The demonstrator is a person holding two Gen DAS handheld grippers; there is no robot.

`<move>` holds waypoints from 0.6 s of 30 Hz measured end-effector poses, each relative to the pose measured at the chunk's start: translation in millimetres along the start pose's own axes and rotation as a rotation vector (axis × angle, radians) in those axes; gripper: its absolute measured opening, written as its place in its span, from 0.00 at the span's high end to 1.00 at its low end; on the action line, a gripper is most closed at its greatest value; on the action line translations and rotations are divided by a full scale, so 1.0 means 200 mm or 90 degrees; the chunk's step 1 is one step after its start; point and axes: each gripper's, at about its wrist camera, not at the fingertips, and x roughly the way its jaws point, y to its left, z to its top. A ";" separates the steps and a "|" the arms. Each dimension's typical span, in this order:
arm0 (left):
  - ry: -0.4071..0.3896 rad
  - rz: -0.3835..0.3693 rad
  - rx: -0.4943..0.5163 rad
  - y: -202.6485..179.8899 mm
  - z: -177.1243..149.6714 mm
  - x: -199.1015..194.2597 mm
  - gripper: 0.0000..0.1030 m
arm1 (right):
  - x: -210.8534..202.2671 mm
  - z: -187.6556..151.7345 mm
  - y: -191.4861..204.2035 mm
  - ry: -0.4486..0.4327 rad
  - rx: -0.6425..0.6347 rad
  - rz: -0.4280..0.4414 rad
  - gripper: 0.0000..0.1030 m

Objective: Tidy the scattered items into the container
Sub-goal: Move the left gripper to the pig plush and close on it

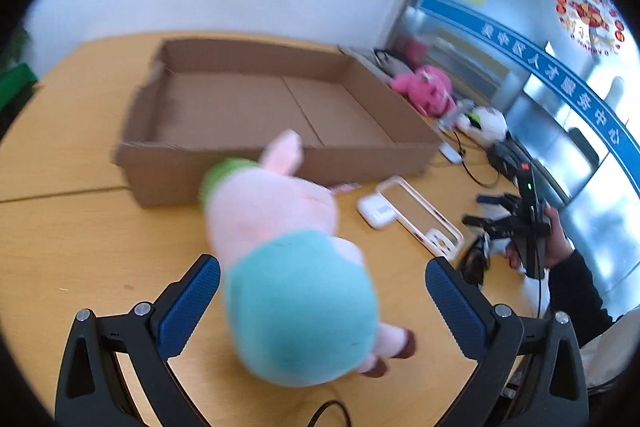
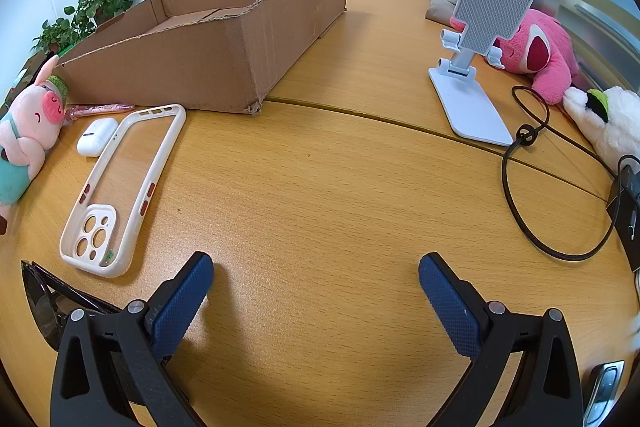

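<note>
The left gripper (image 1: 322, 291) has its jaws spread wide, and the pig toy (image 1: 288, 267) lies on the table (image 1: 80, 227) between them, touching neither pad as far as the blurred left wrist view shows. The toy's teal body is nearest the jaws and its pink head points away towards the cardboard box (image 1: 272, 115), which sits straight ahead of the jaws with its near wall just beyond the head. Ahead and to the right of these jaws lie a white earbud case (image 1: 374, 211) and a phone case (image 1: 420, 211) side by side. The right gripper (image 2: 316, 285) is also wide open and holds nothing, with only bare table between its pads. To the left of its jaws lie sunglasses (image 2: 44, 303), and ahead on the left the phone case, the earbud case and a pink pen (image 2: 100, 109) against the box. Ahead on the right stands a white phone stand (image 2: 476, 59), with a pink plush (image 2: 540, 51) behind it and a black cable (image 2: 516, 167) beside it.
</note>
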 end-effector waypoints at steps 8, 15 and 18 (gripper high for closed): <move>0.050 0.172 -0.043 0.04 -0.08 0.18 0.10 | -0.01 -0.01 0.00 0.000 0.013 -0.009 0.00; 0.062 0.202 -0.012 0.03 -0.09 0.20 0.11 | -0.04 -0.02 0.02 0.032 0.073 -0.046 0.00; 0.069 0.228 -0.010 0.03 -0.11 0.23 0.11 | -0.19 0.03 0.06 -0.008 0.074 -0.063 0.00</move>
